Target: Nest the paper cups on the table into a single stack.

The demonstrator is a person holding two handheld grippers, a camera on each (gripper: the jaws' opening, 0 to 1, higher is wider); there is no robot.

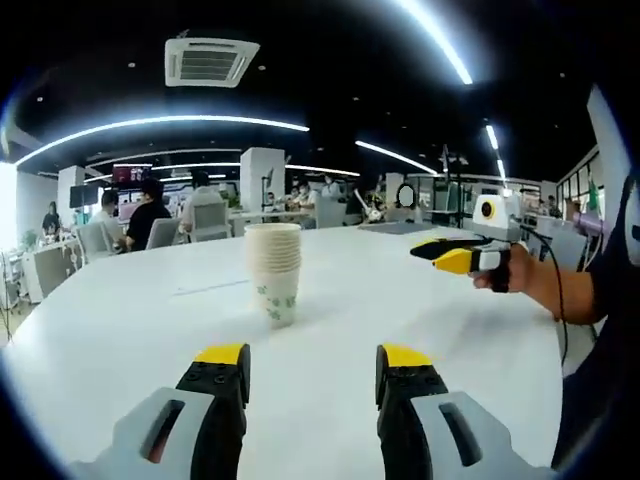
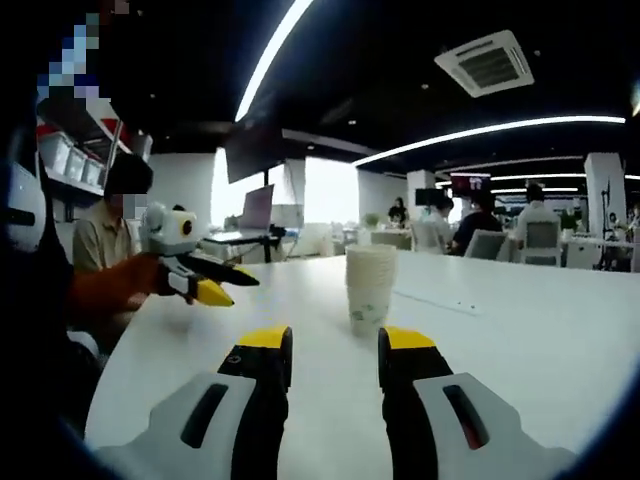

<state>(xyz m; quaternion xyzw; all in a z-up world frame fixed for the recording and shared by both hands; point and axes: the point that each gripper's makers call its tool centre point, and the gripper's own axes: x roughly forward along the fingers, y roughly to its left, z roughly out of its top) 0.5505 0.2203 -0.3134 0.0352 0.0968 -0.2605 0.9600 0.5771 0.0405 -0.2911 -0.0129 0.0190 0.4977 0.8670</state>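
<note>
Left gripper view, left to right: seated people at desks are showing far left; the stack of paper cups point(image 1: 274, 272) is standing upright on the white table point(image 1: 120, 330), ahead of the left gripper point(image 1: 312, 362); the right gripper point(image 1: 447, 255) is coming in from the right, held in a hand point(image 1: 505, 270).
Right gripper view, left to right: a seated person and shelves are showing at left; the left gripper point(image 2: 225, 283) is hovering over the table point(image 2: 520, 330); the cup stack point(image 2: 370, 289) is standing just beyond the right gripper point(image 2: 334, 352).
Cups: pale paper, tapered, ribbed with nested rims, a green print on the lowest one.
Table: smooth, glossy white, curved edge.
Fingers: black with yellow tips; both pairs are standing apart, holding nothing.
</note>
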